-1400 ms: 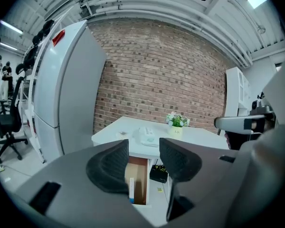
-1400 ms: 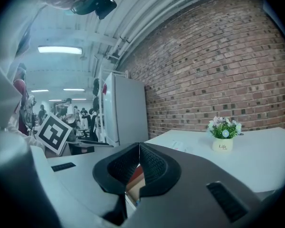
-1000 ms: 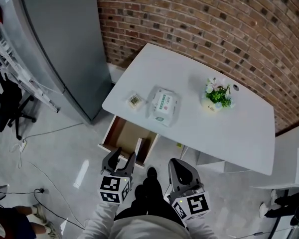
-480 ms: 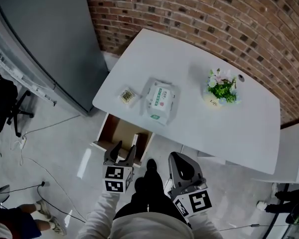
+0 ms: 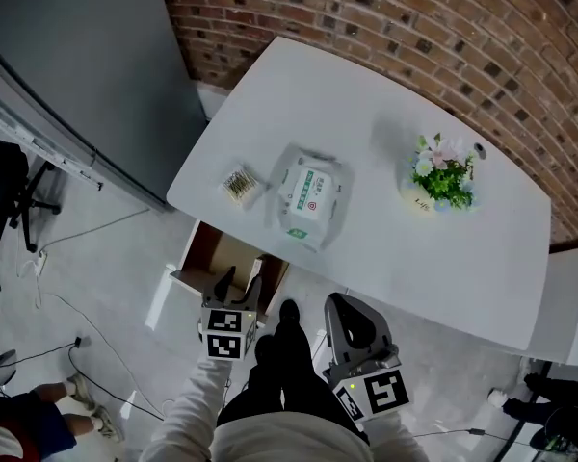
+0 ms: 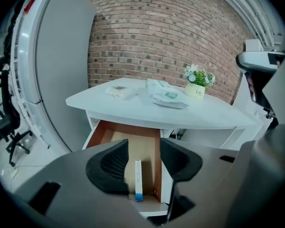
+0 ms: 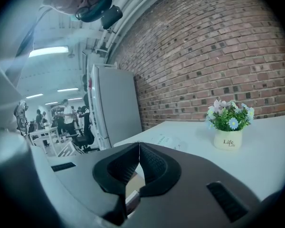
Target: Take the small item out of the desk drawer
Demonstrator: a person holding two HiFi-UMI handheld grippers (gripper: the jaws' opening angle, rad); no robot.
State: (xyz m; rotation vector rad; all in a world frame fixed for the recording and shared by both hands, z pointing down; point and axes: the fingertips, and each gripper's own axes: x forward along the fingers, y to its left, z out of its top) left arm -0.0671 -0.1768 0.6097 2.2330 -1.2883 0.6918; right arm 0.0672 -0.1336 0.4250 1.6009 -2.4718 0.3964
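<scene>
The left hand-held gripper (image 6: 144, 151) hangs before the pulled-out drawer (image 6: 96, 133), jaws apart with nothing in them. The right hand-held gripper (image 7: 139, 148) waits off to the side, jaws pressed together. The small white box with a blue end (image 6: 138, 179) stands inside the drawer, under the tabletop (image 6: 133, 109), so I think reaching in comes next: jaws around the box, then squeeze.

Bright, even indoor light falls on the white desk (image 5: 366, 162), with a faint shadow left of its flower pot (image 5: 441, 183). Gripper views curve strongly, corners black.
</scene>
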